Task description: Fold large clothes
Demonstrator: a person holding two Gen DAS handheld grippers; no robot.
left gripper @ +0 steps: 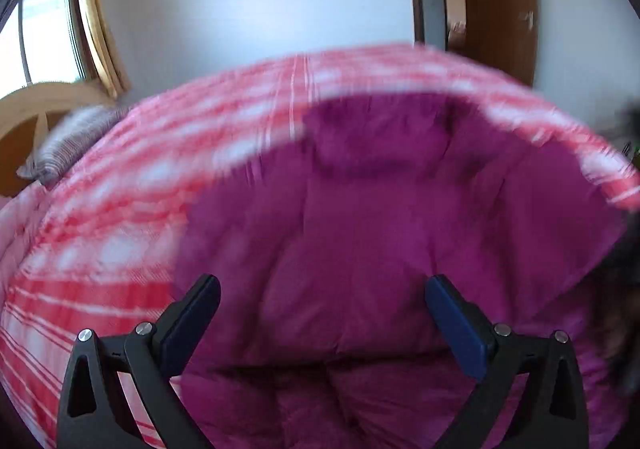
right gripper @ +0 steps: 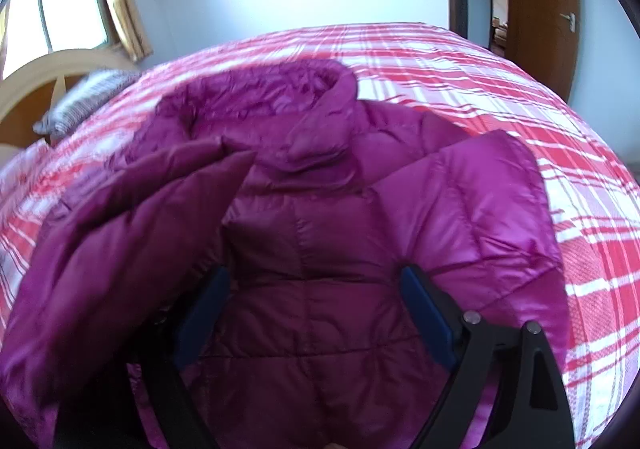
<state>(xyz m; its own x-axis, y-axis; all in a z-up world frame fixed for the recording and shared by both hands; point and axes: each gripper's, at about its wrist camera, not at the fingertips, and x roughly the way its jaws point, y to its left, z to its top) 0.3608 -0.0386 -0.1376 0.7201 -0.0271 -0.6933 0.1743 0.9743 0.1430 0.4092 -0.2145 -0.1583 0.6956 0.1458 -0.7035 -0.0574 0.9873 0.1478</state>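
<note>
A large magenta quilted puffer jacket (right gripper: 320, 233) lies on a bed with a red and white plaid cover (right gripper: 500, 97), collar toward the far side. Both sleeves are folded in over the body; the left sleeve (right gripper: 120, 233) drapes over the left finger of my right gripper. My right gripper (right gripper: 314, 289) is open, its jaws wide apart just above the jacket's lower body. In the blurred left wrist view my left gripper (left gripper: 324, 289) is open and empty above the jacket (left gripper: 380, 209), with nothing between its blue pads (left gripper: 456, 325).
A striped pillow (right gripper: 80, 105) lies by the wooden headboard (right gripper: 48, 69) at the left. A window with yellow curtains (right gripper: 120, 5) is behind it. A brown door (right gripper: 540, 9) stands at the far right past the bed's edge.
</note>
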